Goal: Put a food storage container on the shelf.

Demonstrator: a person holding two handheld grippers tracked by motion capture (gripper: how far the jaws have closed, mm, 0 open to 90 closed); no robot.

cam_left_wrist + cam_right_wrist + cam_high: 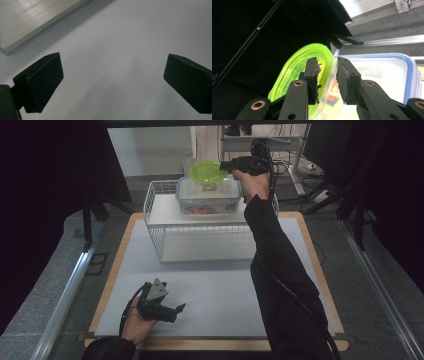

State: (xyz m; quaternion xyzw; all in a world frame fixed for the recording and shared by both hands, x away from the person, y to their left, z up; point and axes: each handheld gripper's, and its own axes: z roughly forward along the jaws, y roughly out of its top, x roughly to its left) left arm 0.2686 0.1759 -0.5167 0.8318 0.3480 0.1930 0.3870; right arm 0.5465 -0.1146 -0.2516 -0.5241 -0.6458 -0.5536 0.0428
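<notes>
1. We see the right gripper (223, 166) raised over the far end of the table (210, 290), above the top shelf of a white wire rack (152, 200).
2. It has a small green-lidded container (206, 171) by its rim. The lid is bright lime green, rounded, translucent and glossy, with a raised edge; the tub under it is clear plastic, and something red and pale shows through it.
3. In the right gripper view the container (294, 75) hangs tilted, its lid edge passing between the two black jaws, which stand slightly apart; we cannot tell whether both pads press on the rim.
4. Just below it a larger clear box with a blue-rimmed lid (209, 195) sits on the rack's top shelf; pinkish-red contents show through its wall. From above, the green container appears over the far edge of that box, and we cannot tell whether the two touch.
5. The left gripper (181, 308) lies low in the person's hand near the table's front edge, well apart from the rack. Its jaws are spread wide over bare grey tabletop (120, 37), nothing between them.
</notes>
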